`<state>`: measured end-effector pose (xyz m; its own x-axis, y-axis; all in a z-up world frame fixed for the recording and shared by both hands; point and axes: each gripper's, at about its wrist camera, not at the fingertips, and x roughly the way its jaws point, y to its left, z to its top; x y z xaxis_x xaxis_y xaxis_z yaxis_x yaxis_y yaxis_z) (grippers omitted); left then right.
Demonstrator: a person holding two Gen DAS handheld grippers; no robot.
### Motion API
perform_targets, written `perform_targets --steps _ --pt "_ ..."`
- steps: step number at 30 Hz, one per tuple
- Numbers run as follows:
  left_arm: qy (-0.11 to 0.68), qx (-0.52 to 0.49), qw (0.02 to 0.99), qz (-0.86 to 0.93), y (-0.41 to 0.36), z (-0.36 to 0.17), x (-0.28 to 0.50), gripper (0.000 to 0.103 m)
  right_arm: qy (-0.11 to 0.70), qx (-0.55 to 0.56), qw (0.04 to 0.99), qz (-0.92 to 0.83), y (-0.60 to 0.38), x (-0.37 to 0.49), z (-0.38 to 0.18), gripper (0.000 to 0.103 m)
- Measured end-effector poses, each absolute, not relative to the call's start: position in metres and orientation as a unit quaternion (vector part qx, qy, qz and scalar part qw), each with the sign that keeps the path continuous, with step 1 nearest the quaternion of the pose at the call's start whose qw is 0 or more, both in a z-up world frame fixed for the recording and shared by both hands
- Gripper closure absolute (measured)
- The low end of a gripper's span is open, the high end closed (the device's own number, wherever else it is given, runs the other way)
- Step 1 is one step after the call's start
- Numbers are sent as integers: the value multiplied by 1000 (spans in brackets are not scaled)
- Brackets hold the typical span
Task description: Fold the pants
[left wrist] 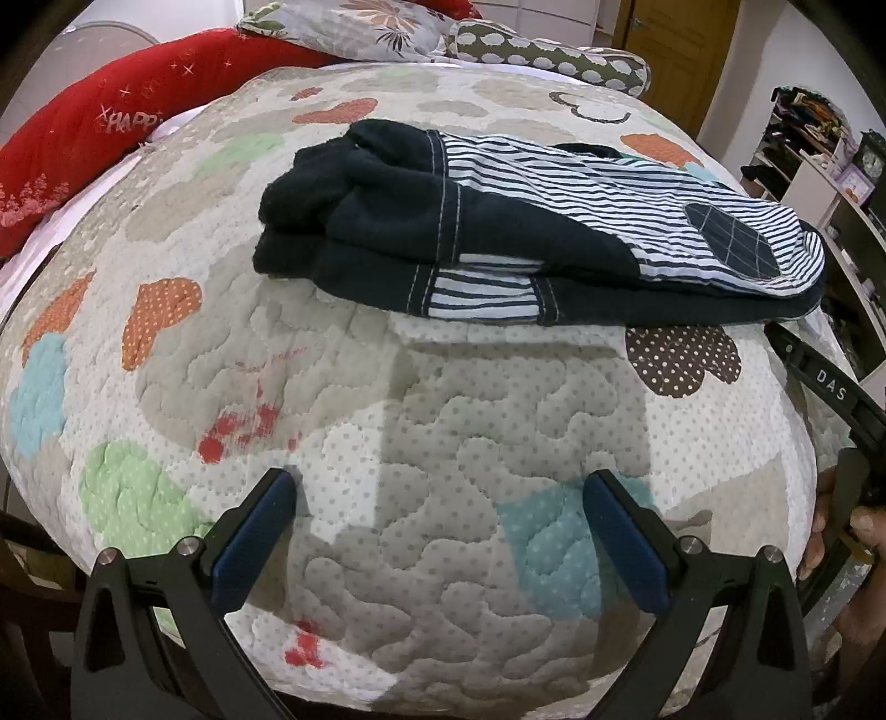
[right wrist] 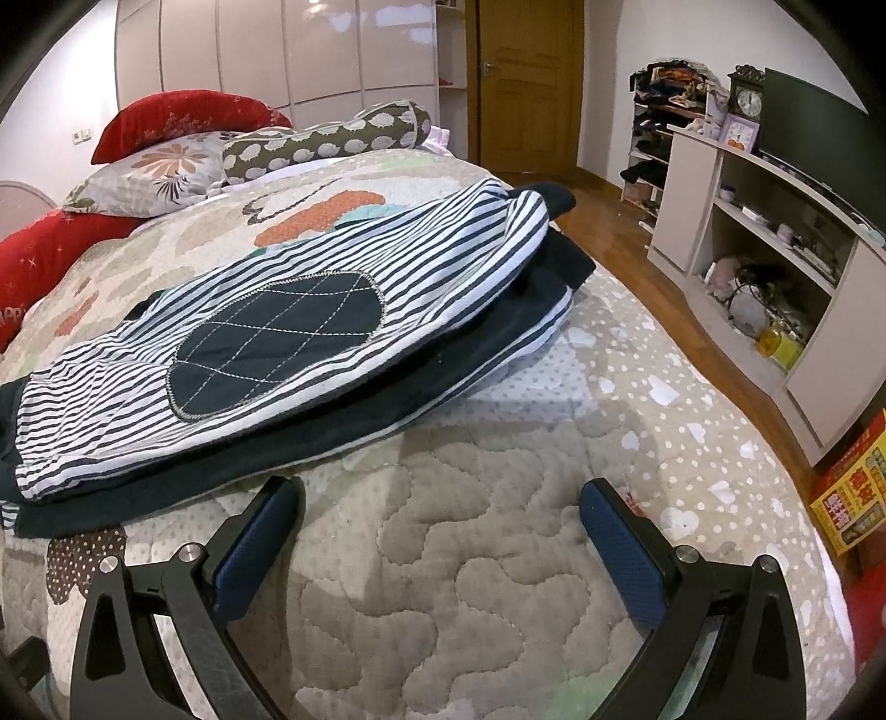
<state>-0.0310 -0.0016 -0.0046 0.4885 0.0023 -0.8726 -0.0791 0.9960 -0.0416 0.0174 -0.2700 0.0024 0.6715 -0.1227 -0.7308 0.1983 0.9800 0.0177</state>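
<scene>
Home bedroom: quilted bed, pillows (wardrobe behind).

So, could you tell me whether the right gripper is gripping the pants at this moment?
No, the right gripper is open over the bare quilt, its jaws spread and clear of the pants.

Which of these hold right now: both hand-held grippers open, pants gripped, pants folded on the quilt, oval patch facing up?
1. Both the left hand-held gripper and the right hand-held gripper are open. True.
2. The left one grips the striped pants. False: it holds nothing and sits short of them.
3. The pants lie folded in layers on the quilt. True.
4. The dark oval patch faces down. False: it faces up.
</scene>
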Motion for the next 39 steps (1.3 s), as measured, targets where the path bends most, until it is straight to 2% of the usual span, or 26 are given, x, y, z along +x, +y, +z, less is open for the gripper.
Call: perform_targets --steps 39 --pt "475 -23 880 -8 -1 0 -41 0 387 55 917 -82 -273 10 1 0"
